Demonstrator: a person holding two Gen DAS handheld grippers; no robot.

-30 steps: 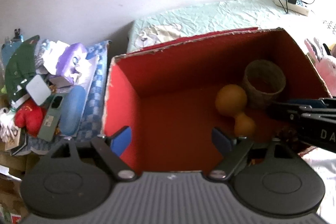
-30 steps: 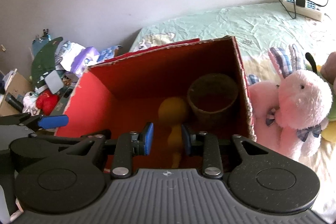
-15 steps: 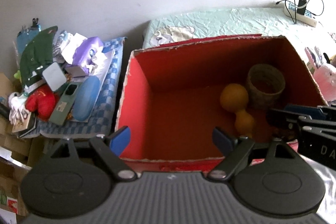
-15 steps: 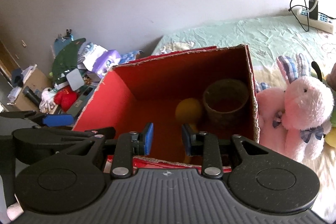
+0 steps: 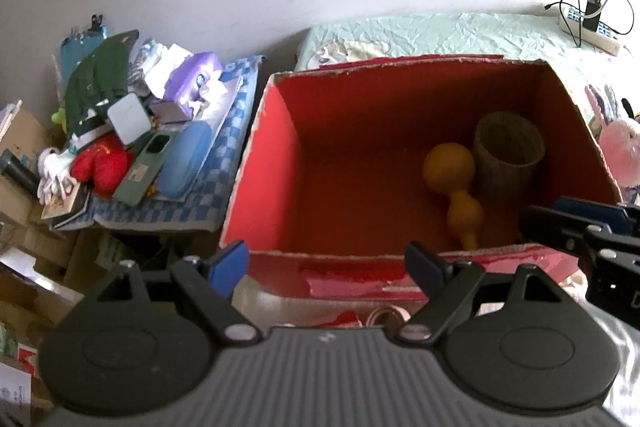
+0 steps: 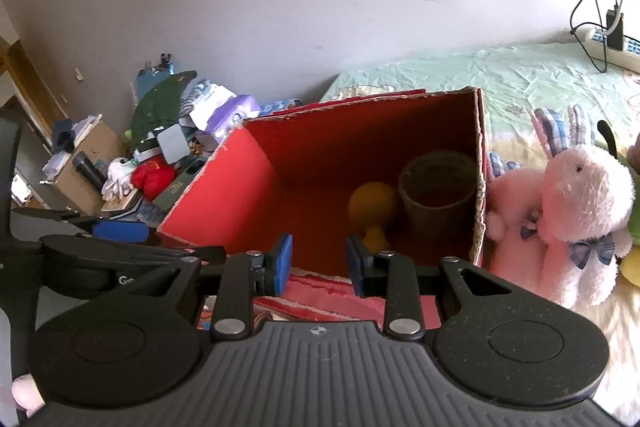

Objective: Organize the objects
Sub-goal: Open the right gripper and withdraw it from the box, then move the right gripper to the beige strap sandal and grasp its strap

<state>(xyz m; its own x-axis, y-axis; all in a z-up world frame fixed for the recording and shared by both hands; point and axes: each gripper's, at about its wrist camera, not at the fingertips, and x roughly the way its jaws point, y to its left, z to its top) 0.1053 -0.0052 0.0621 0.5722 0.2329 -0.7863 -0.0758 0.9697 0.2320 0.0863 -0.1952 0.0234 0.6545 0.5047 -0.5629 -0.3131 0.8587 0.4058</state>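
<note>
A red cardboard box (image 5: 272,163) stands open at the near edge of your bed (image 6: 520,83), whose pale green sheet runs back to a white wall; a power strip (image 6: 612,45) lies at the bed's far right corner. Inside the box, against its right wall, a woven cup (image 5: 508,151) stands upright with an orange gourd (image 5: 456,183) touching its left side. A pink plush rabbit (image 6: 576,211) leans just outside that wall; a cluttered pile (image 5: 120,131) sits left of the box. Since a second ago both your grippers have drawn back, so the box's near rim now shows. Your left gripper (image 5: 326,263) is spread wide and empty; your right gripper (image 6: 318,261) is partly open, holding nothing.
</note>
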